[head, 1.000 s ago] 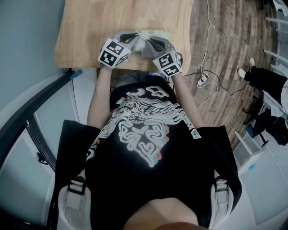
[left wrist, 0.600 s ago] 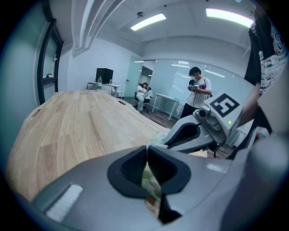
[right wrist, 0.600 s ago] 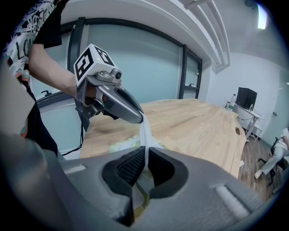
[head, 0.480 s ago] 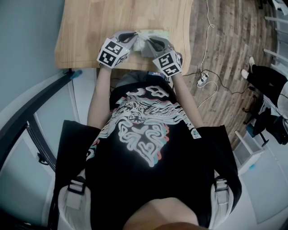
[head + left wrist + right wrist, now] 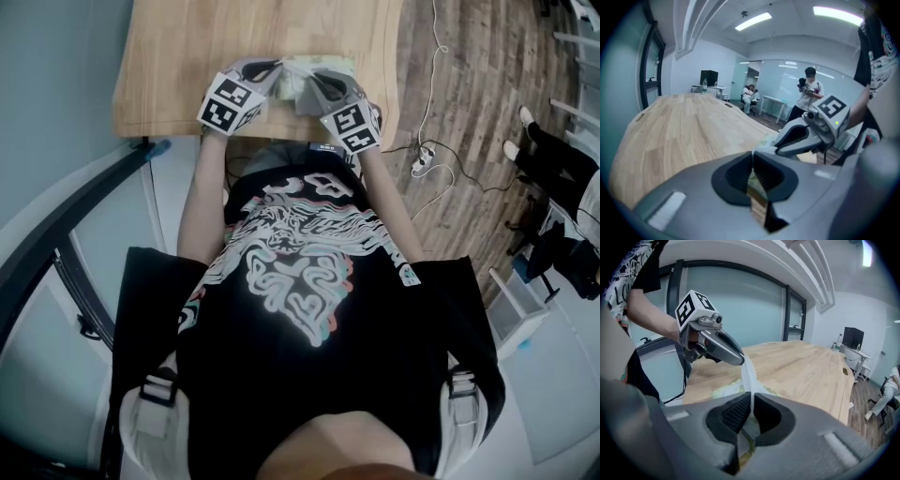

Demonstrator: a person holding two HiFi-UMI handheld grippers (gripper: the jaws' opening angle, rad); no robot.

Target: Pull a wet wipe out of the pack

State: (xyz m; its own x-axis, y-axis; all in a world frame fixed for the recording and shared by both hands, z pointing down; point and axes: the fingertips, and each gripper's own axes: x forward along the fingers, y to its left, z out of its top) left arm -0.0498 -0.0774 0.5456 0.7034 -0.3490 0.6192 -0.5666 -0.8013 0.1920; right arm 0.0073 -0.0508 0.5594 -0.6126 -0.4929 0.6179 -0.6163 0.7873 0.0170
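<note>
Two narrow claws pinch one wet wipe (image 5: 749,378). The left claw (image 5: 739,361) has edged away, drawing it taut above the right claw (image 5: 751,404), probably nearly out of the pack (image 5: 724,391).

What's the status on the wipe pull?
Left gripper shut on wipe. Right gripper shut on its lower end. Wipe stretched between them, just above pack. Nothing in the way.

The table (image 5: 187,56) is pale wood with a matt, fine-grained top. The left gripper (image 5: 752,164) and the right gripper (image 5: 752,411) have smooth grey plastic shells with a dull sheen and black ribbed pads. The wet wipe (image 5: 747,373) is thin, white, half-translucent cloth. The pack (image 5: 723,390) is yellow-green crinkled film.
</note>
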